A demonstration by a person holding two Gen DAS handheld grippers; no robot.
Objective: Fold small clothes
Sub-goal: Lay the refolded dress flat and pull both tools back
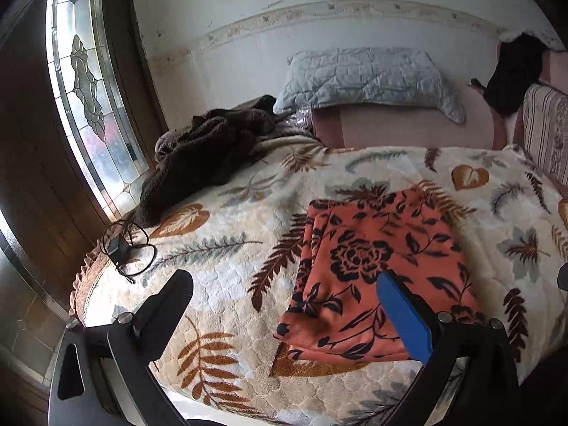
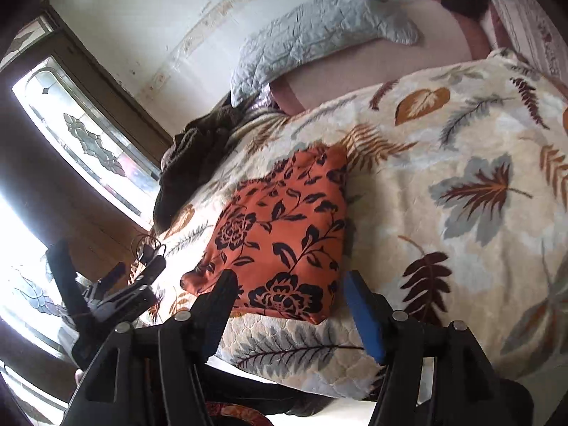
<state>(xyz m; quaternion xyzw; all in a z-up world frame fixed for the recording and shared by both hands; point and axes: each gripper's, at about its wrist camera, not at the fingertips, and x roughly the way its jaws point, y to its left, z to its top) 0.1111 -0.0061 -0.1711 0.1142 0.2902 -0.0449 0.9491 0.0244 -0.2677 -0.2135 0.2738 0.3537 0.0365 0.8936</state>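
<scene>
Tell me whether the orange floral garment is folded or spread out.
Folded: the orange floral garment lies as a compact rectangle with stacked layered edges on the leaf-print blanket.

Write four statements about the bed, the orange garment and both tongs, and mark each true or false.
1. The orange floral garment lies folded on the leaf-print blanket. True.
2. The left tongs are clamped on the garment. False: they are open and hold nothing.
3. A dark brown fleece lies bunched near the window. True.
4. The right tongs are shut. False: they are open, gripping nothing.
</scene>
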